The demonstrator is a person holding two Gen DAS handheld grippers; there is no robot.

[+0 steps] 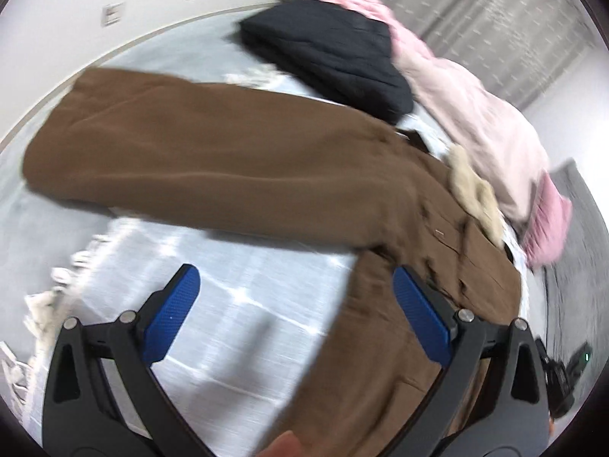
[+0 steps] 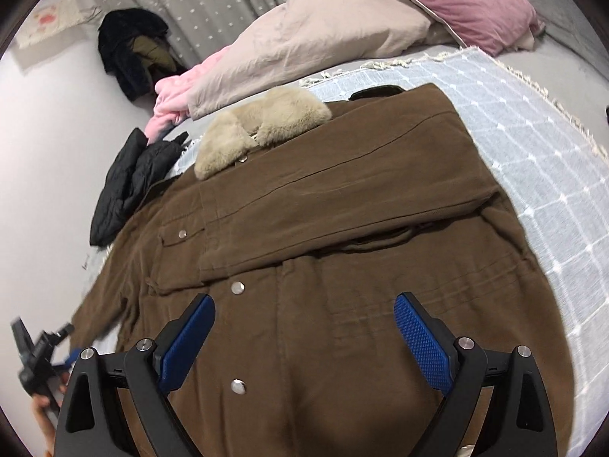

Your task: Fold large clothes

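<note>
**Sleeve over, next fold waiting**

Both your tools are empty. The left tool (image 1: 293,304) has its blue pads spread wide, nothing between them, hanging over the blanket (image 1: 236,289) with the right pad at the coat's edge. Your right tool (image 2: 304,335) is just as wide apart, hovering above the lower front of the coat (image 2: 342,266), snaps on show below it.

The coat lies face up on the bed, fur collar (image 2: 262,122) at the far end near the duvet (image 2: 312,38). In the right view one sleeve (image 2: 342,198) is laid across the chest. In the left view a long brown sleeve (image 1: 190,152) stretches out flat to the side, so I'd judge you're mid-fold with the sleeves being brought in.

Next, I'd say, you need a grip on cloth: pick an edge, close on it, and carry it over without dragging the layer already set.

Trouble spots: the left view is smeared with blur, so seams and edges there are hard to read. The hem is cut off behind your tools. A black jacket (image 2: 129,186) sits just beside the coat's shoulder; touching or not, I cannot tell.
</note>
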